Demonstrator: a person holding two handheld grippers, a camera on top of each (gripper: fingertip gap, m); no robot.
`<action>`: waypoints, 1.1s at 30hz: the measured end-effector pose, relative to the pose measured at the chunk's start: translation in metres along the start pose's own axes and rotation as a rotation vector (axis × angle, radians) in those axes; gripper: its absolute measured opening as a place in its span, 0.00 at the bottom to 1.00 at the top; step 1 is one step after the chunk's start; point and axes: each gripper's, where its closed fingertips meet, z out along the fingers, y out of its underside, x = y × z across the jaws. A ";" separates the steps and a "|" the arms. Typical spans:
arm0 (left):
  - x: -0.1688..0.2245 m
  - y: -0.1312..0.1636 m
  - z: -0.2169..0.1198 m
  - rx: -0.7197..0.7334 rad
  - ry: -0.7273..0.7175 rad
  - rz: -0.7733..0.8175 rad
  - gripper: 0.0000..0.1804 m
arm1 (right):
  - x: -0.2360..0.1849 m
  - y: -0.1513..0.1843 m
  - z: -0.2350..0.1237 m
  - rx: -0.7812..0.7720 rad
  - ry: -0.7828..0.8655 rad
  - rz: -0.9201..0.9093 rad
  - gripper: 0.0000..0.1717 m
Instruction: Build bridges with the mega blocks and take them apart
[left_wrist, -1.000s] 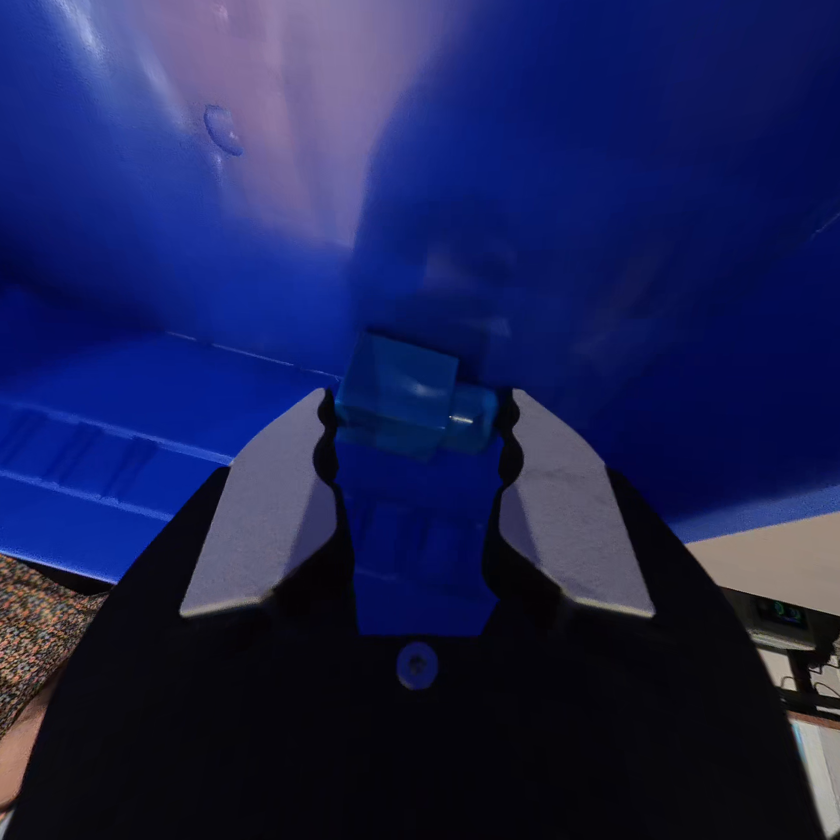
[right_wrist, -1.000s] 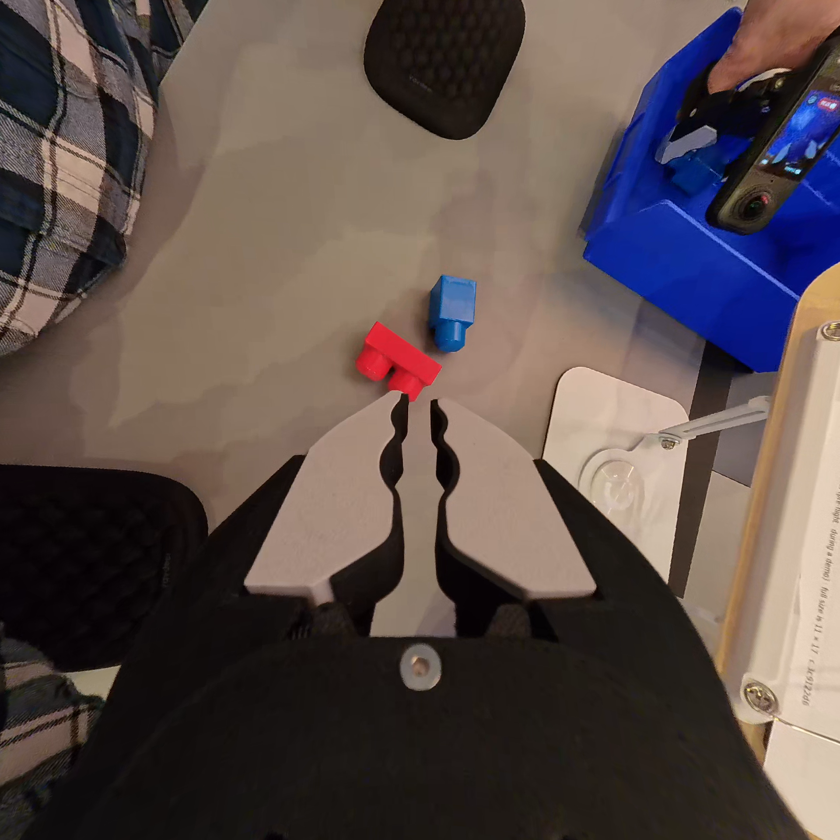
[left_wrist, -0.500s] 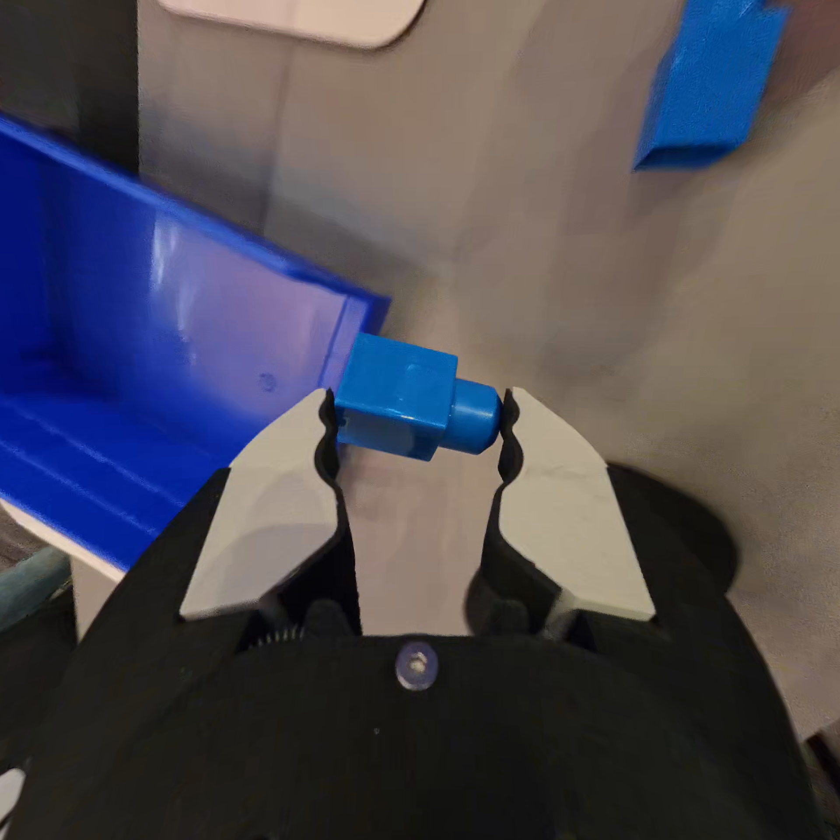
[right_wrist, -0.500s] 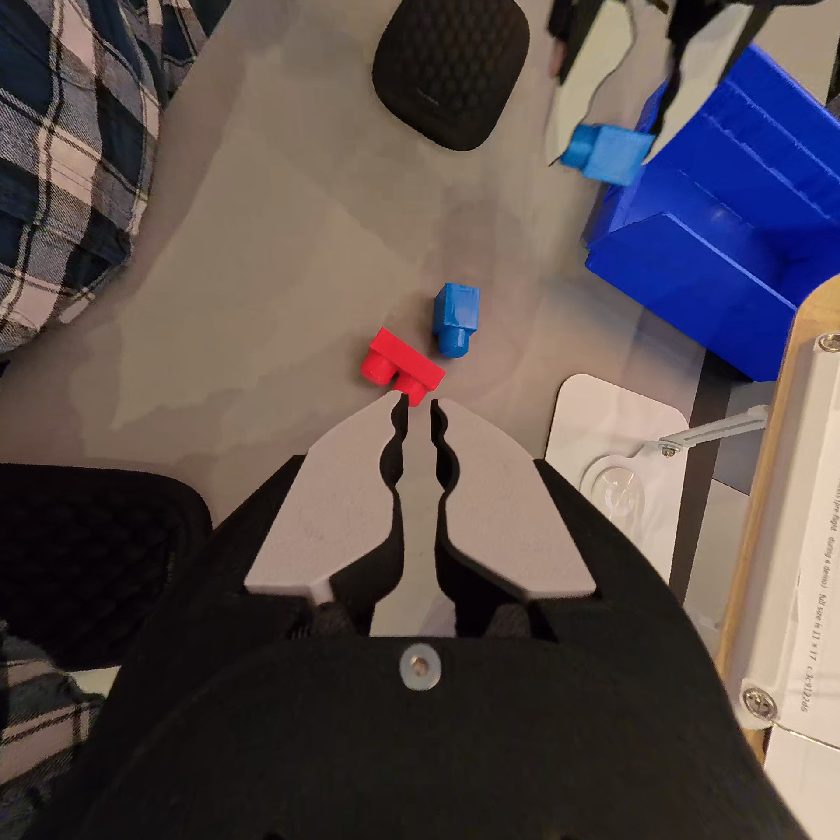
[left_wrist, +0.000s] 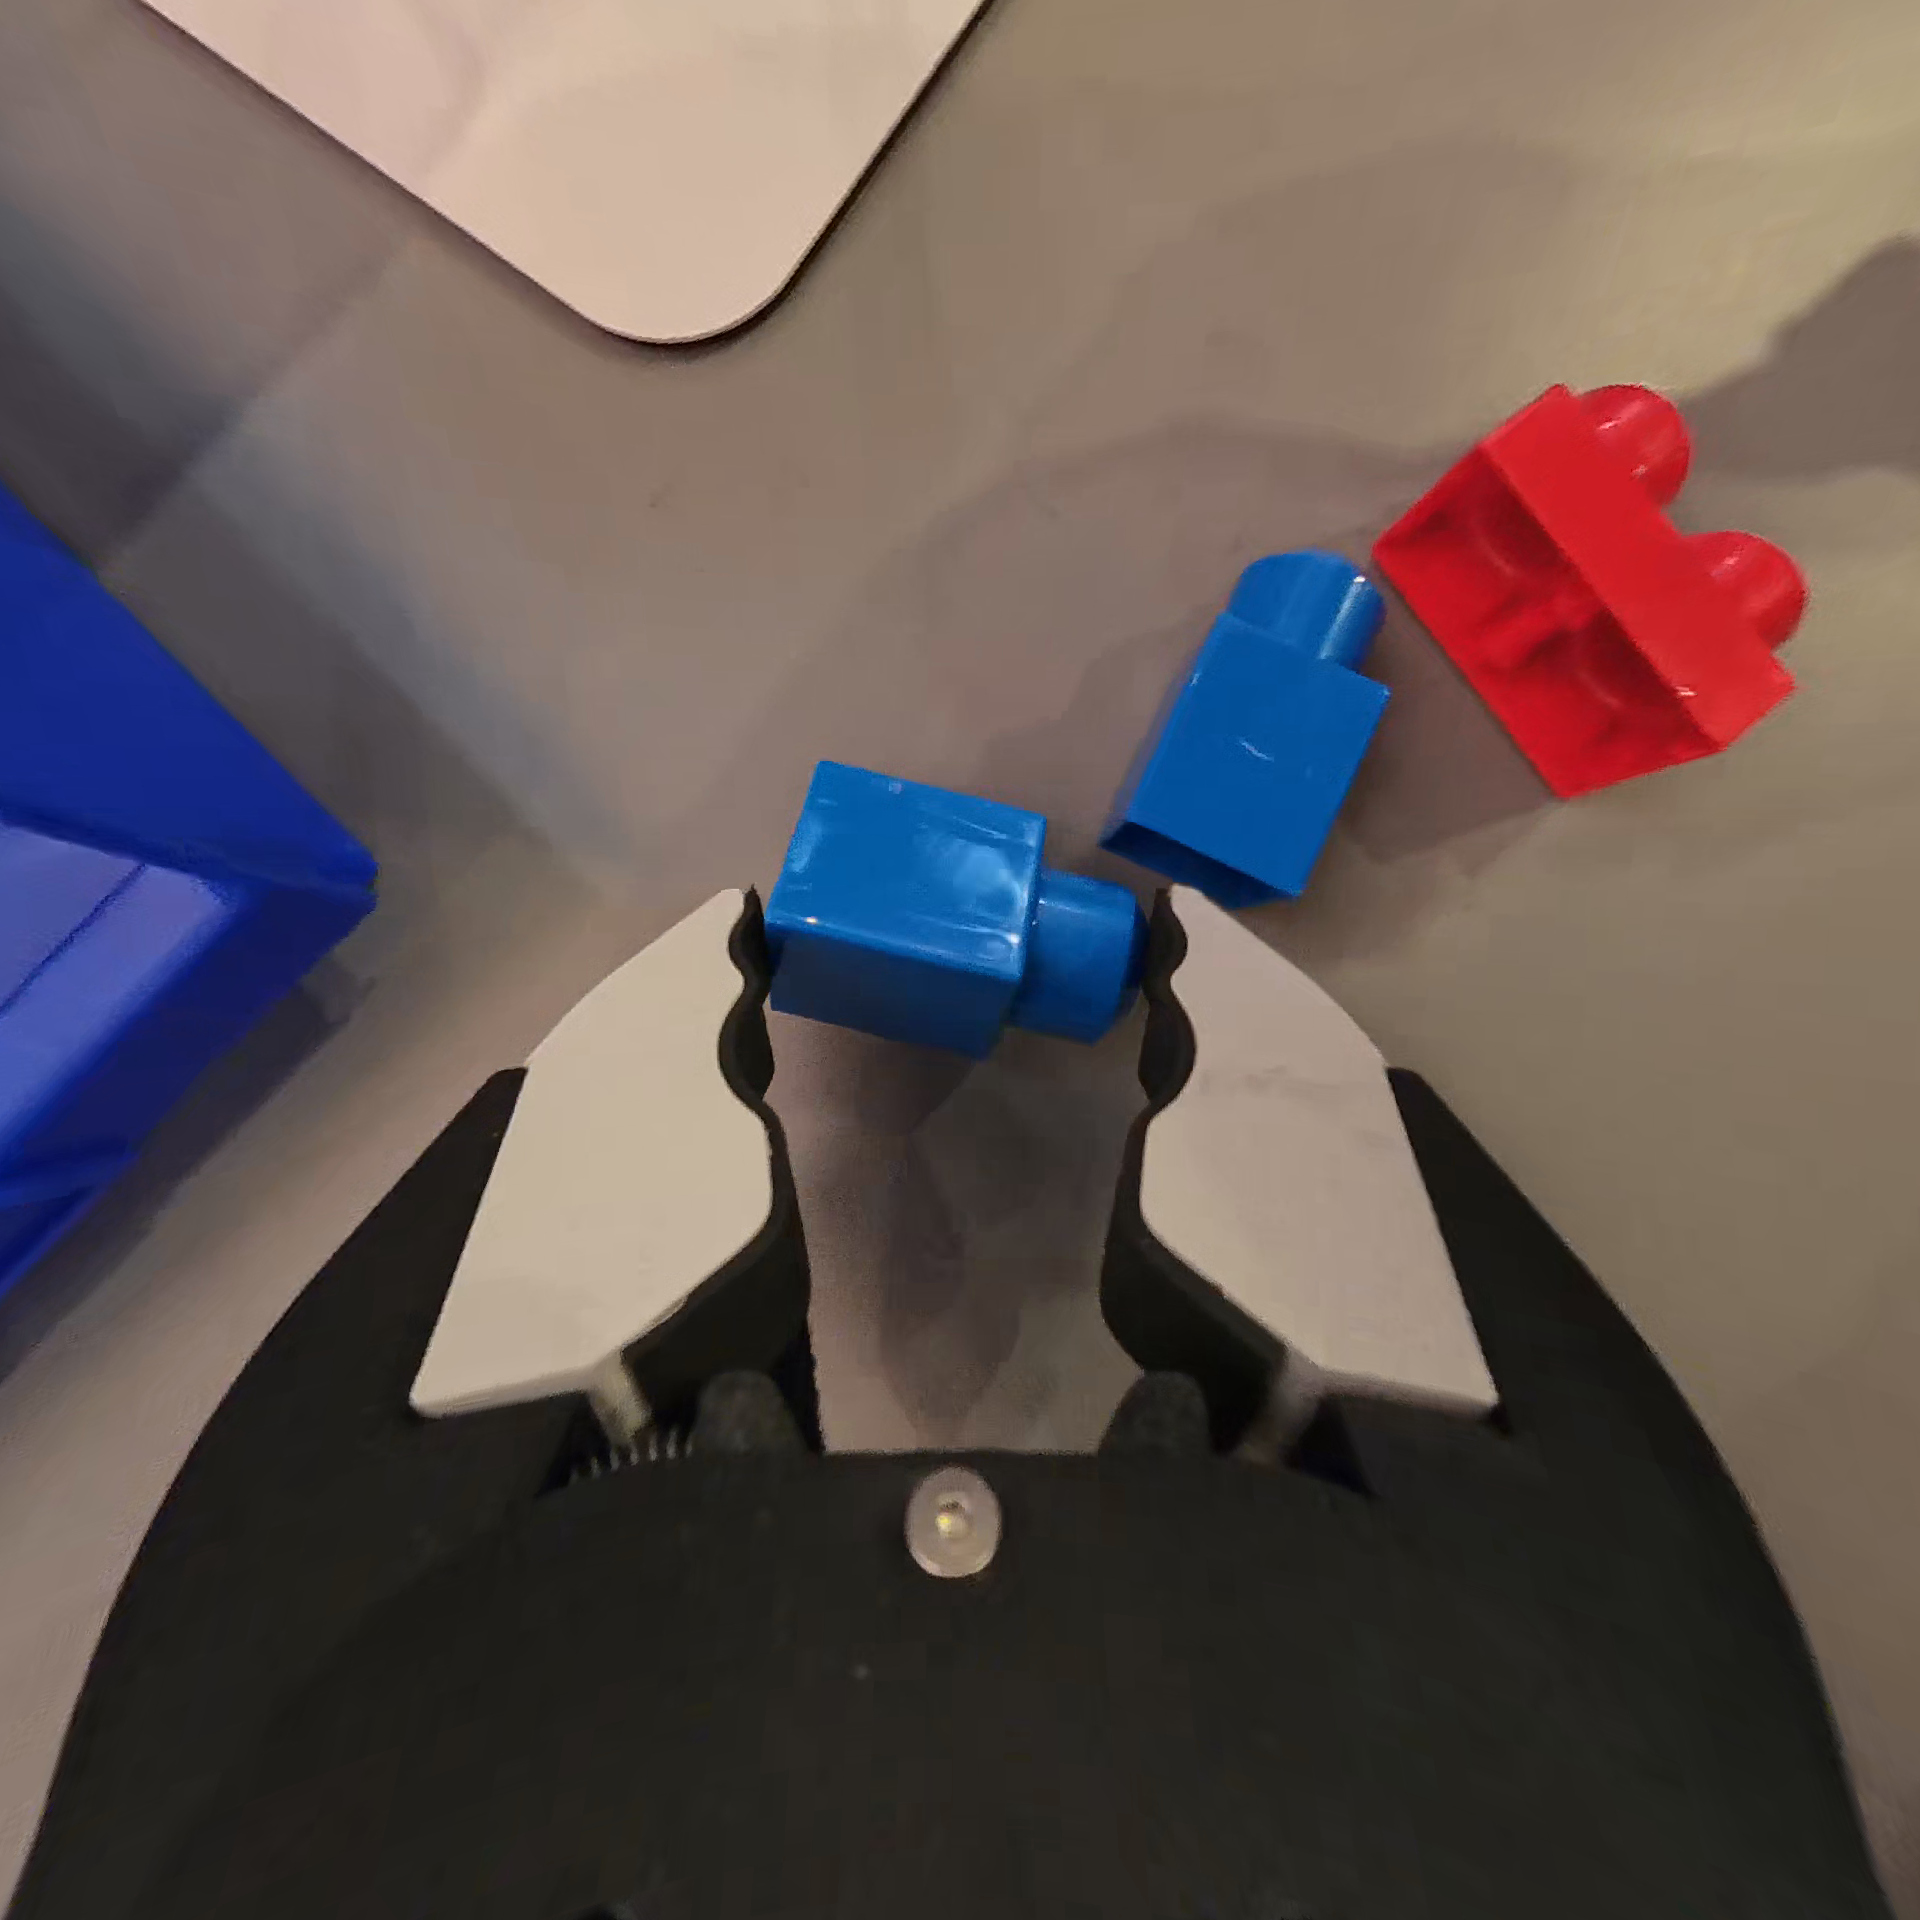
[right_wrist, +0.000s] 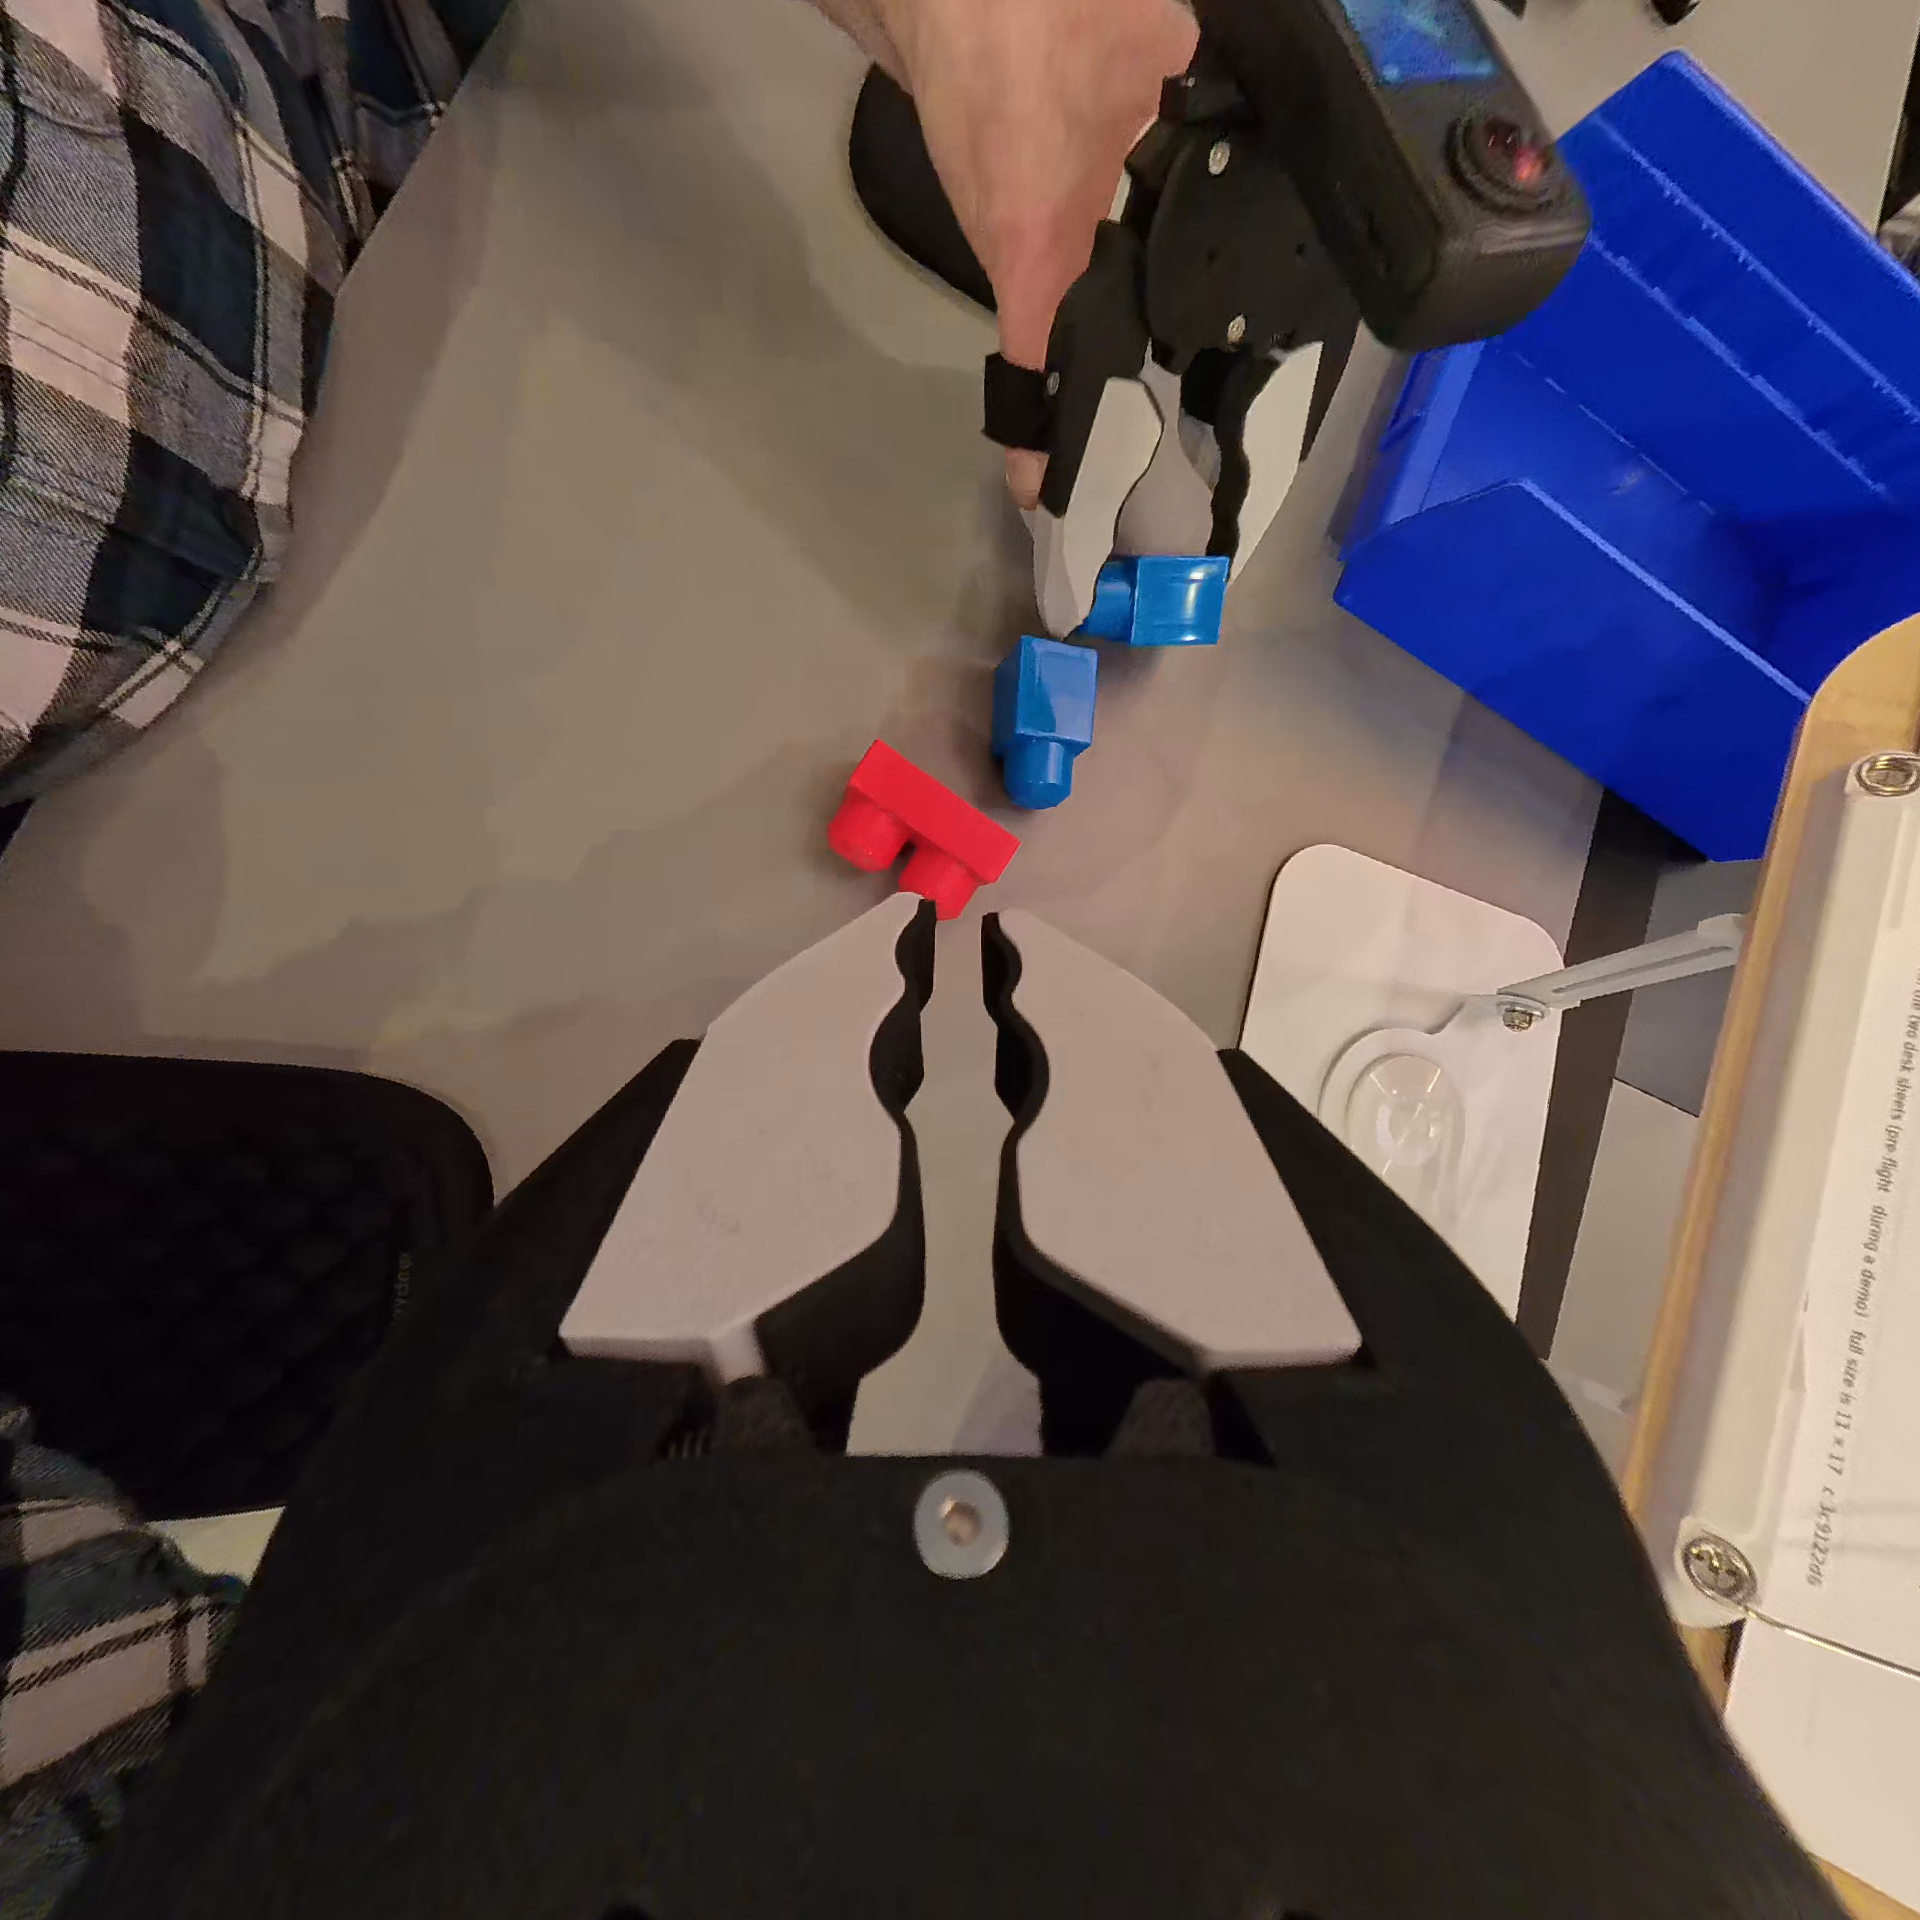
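Blocks number three in our left wrist view: two blue single-stud ones and one red two-stud one. Our left gripper (left_wrist: 954, 951) holds the first blue block (left_wrist: 914, 909) lengthwise, one pad on its flat base end, the other on its stud tip, above the grey table (left_wrist: 1039, 468). The second blue block (left_wrist: 1262, 727) lies on its side just beyond the right fingertip, stud pointing away, and the red block (left_wrist: 1590, 603) lies just past that, hollow underside showing. One blue bin (left_wrist: 125, 831) fills the left edge; one white plate (left_wrist: 582, 135) cuts in at the top. Bare table runs between bin and blocks.

In our right wrist view we count the same three blocks in a line, red block (right_wrist: 920, 826) nearest. Our right gripper (right_wrist: 956, 920) stands narrow, a thin slit between its pads with nothing in it, tips just short of the red studs. The other gripper (right_wrist: 1153, 582) grips its block beside the bin (right_wrist: 1621, 582). Open table spreads to the left, toward a plaid sleeve (right_wrist: 135, 364); two black pads (right_wrist: 208, 1247) sit at the near-left and far edges.
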 end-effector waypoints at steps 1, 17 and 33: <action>-0.001 0.001 0.004 -0.009 -0.007 -0.006 0.38 | 0.000 0.000 0.000 -0.001 0.001 0.001 0.05; -0.001 -0.002 -0.034 0.019 0.060 0.407 0.48 | 0.000 0.006 0.009 -0.012 -0.033 0.021 0.05; -0.019 0.014 0.008 -0.311 0.170 0.898 0.16 | -0.001 0.011 0.026 -0.025 -0.087 0.038 0.05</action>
